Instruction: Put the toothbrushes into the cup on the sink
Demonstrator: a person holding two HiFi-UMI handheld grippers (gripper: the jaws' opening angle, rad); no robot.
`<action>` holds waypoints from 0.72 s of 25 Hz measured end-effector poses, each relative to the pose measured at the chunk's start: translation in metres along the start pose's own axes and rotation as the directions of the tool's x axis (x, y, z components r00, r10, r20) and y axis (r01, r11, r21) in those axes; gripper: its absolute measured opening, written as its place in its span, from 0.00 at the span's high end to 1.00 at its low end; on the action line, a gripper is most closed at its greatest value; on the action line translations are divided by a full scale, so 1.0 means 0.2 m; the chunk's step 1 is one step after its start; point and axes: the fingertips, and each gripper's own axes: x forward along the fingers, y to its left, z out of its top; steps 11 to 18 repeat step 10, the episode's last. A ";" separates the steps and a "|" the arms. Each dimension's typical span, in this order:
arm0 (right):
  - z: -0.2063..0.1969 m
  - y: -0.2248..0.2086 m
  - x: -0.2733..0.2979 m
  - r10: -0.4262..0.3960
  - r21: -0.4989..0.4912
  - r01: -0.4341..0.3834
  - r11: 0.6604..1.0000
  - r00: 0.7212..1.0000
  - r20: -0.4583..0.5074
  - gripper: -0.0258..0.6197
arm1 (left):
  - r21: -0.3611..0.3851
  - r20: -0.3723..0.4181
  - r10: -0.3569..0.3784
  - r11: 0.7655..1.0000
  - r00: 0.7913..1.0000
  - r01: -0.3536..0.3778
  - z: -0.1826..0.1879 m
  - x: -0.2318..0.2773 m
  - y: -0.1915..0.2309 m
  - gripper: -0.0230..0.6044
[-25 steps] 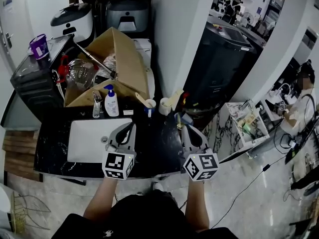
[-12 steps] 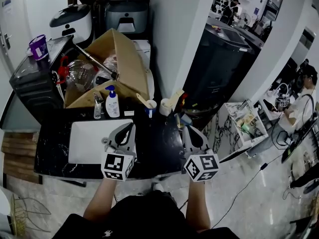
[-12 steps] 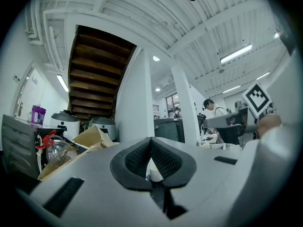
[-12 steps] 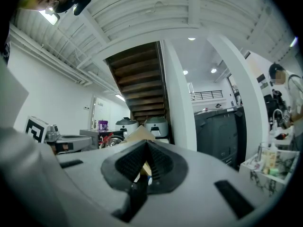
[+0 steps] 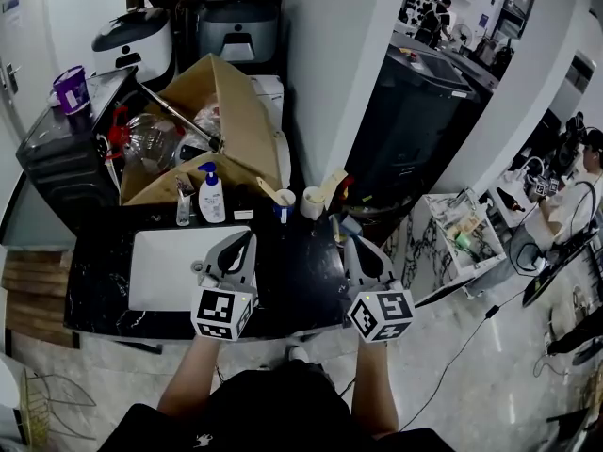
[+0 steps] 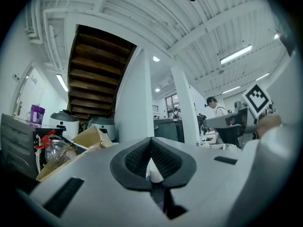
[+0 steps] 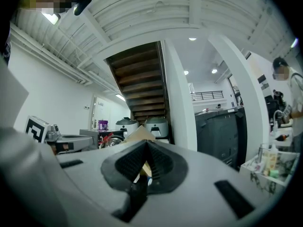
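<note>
I see the left claw and right claw as matt grey plastic; their pads are black, rubbery and finely ribbed. The table looks like polished black stone with pale veins, the sink smooth glossy white. The box behind is plain matt brown cardboard, the tap shiny metal, the pump bottle smooth white plastic.

I can read no text from here. The label on the pump bottle is too small to make out. The cubes on my left claw and right claw bear only black-and-white square patterns.
</note>
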 end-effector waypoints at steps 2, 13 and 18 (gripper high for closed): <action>0.00 0.00 0.00 0.001 0.000 -0.001 1.000 1.000 0.002 0.96 | -0.001 -0.001 0.003 1.000 1.000 -0.003 0.00 0.00 0.01 0.96; 0.00 0.02 0.00 0.009 -0.001 -0.009 1.000 1.000 -0.001 0.96 | -0.002 -0.004 0.006 1.000 1.000 -0.006 0.00 -0.01 0.00 0.96; 0.00 0.02 0.00 0.009 -0.001 -0.009 1.000 1.000 -0.001 0.96 | -0.002 -0.004 0.006 1.000 1.000 -0.006 0.00 -0.01 0.00 0.96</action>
